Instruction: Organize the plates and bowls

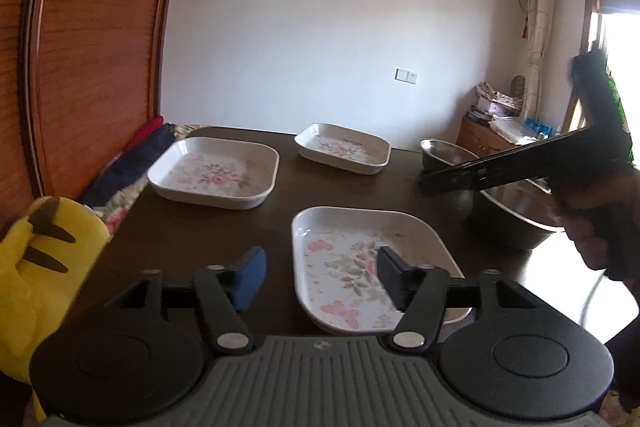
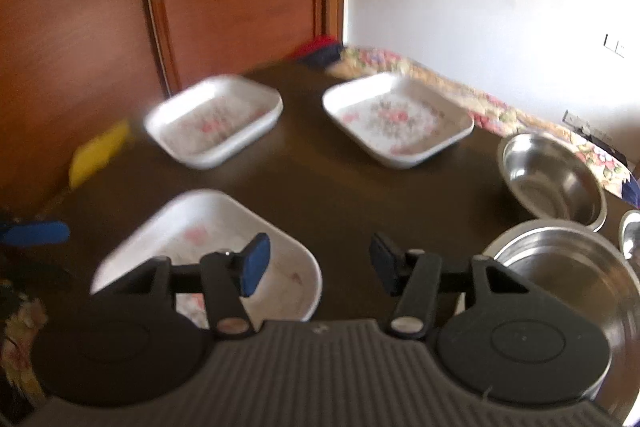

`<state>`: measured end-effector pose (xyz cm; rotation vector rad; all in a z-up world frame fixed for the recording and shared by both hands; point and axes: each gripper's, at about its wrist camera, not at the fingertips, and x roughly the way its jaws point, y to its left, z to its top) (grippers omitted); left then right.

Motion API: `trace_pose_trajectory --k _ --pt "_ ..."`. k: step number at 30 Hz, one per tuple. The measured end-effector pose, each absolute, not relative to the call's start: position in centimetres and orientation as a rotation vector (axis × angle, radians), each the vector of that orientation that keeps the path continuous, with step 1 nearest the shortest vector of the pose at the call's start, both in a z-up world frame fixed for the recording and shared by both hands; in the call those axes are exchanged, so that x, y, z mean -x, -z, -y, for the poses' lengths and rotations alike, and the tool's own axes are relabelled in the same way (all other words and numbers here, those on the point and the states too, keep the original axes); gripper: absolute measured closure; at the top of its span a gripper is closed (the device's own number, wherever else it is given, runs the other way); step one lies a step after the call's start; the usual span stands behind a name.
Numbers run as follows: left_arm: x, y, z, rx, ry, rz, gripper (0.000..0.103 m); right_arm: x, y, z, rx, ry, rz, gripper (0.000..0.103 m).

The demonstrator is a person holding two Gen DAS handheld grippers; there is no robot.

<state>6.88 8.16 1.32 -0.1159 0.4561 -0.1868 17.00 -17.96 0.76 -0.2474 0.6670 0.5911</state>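
Note:
Three white square plates with flower prints lie on a dark table (image 1: 192, 227): a near plate (image 1: 360, 267), a far left plate (image 1: 214, 171) and a far right plate (image 1: 344, 147). My left gripper (image 1: 320, 275) is open and empty, its jaws standing over the near plate's left part. Two steel bowls stand at the right, a large one (image 2: 560, 267) and a smaller one (image 2: 552, 179) behind it. My right gripper (image 2: 318, 263) is open and empty, above the table between the near plate (image 2: 208, 227) and the large bowl. It shows in the left wrist view (image 1: 432, 183).
A wooden wardrobe (image 1: 80, 47) stands left of the table. A yellow plush toy (image 1: 44, 247) sits at the table's left edge. Flowered bedding (image 2: 500, 111) lies behind the table. A third steel rim (image 2: 632, 231) shows at the far right.

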Motion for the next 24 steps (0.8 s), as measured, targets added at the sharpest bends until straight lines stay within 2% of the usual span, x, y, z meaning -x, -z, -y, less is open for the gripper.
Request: trace_pose_trajectory --k 2,5,7,11,14,24 --pt "-6.7 -1.3 -8.2 0.098 0.172 -0.447 0.001 -15.8 -1.5 18.5 0.228 -0.604 -0.623 0.046" --pt "-6.6 -1.5 -7.9 0.072 0.160 -0.443 0.000 -14.1 -2.1 18.9 0.215 -0.609 -0.575 0.038" --pt "-6.5 -1.6 -7.7 0.061 0.160 -0.442 0.000 -13.1 -2.3 19.1 0.200 -0.610 -0.556 0.025" --pt "-6.2 -1.7 -7.4 0.035 0.143 -0.437 0.000 -11.6 -2.4 19.8 0.176 -0.601 -0.516 0.014" --pt "-6.4 -1.7 -7.0 0.002 0.125 -0.464 0.000 -10.6 -2.5 20.3 0.171 -0.582 -0.487 0.000" --pt "-6.9 -2.7 -6.3 0.006 0.138 -0.506 0.000 -8.7 -3.2 22.3 0.150 -0.532 -0.451 0.000"
